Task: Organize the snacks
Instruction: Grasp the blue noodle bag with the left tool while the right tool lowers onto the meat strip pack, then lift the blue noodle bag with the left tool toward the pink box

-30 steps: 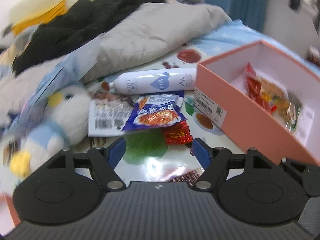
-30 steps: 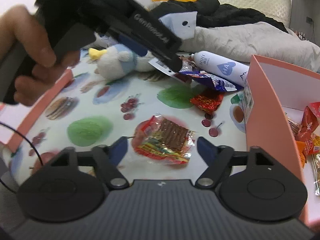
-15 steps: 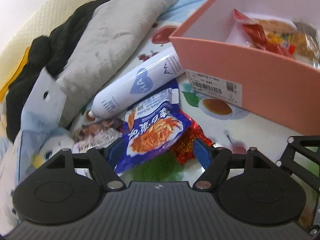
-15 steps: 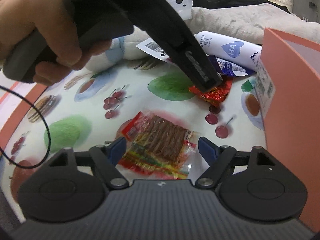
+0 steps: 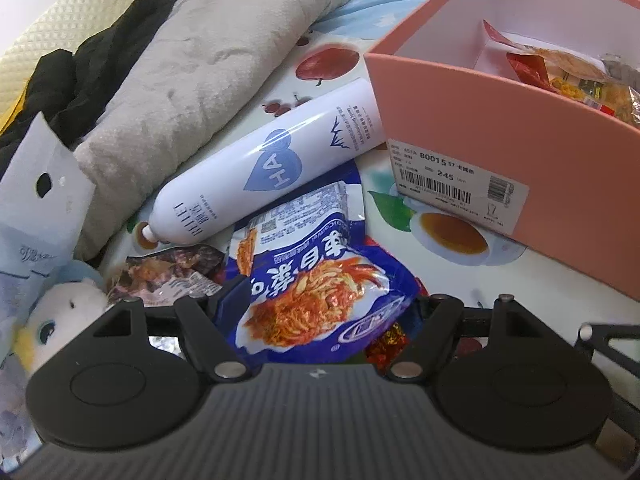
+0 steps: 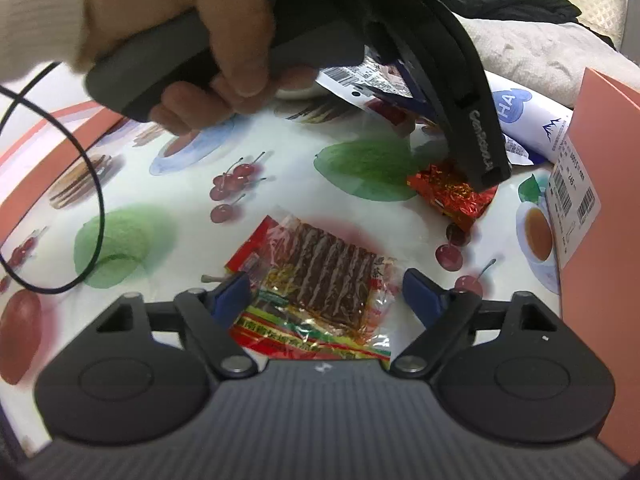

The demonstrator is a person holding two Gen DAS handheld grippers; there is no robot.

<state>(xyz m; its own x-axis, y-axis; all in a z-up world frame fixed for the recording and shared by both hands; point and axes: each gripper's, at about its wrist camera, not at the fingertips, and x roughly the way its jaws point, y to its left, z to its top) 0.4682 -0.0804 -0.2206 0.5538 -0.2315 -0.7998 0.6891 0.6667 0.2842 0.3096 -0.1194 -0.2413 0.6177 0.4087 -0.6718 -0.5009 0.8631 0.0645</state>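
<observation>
**Both grippers spread wide over loose snack packets on the bed**

Bed surface with a fruit-and-food print sheet [image 6: 168,168], grey blanket [image 5: 208,72] and black clothing [image 5: 100,56] bunched at the back. Pink box [image 5: 500,160] sits on the sheet at the right in both views, barcode label on its near wall, several snack packets already inside. White spray bottle [image 5: 264,164] lies on its side, its base end against the box corner. Plush toy [image 5: 52,316] at the left edge of the left wrist view, partly hidden.

Left gripper [image 5: 320,316]: jaws wide apart, not clamped. Blue snack packet [image 5: 316,292] lies flat between the two fingers; fingertips are hidden behind or under the packet edges, so contact cannot be told. A red foil snack [image 6: 452,196] pokes out under the blue packet's right edge, close to the box. Dark brownish packet [image 5: 168,272] sits just left of the blue one, beside the plush. In the right wrist view a hand [image 6: 192,32] holds this gripper's handle, with its finger tip down near the red foil snack.

Right gripper [image 6: 326,294]: jaws wide apart, nothing gripped. Clear packet of brown sticks [image 6: 320,280] lies flat on the sheet between the blue pads [image 6: 236,292], the left pad at its edge, the right pad apart from it. Black cable [image 6: 92,184] loops at the left.
</observation>
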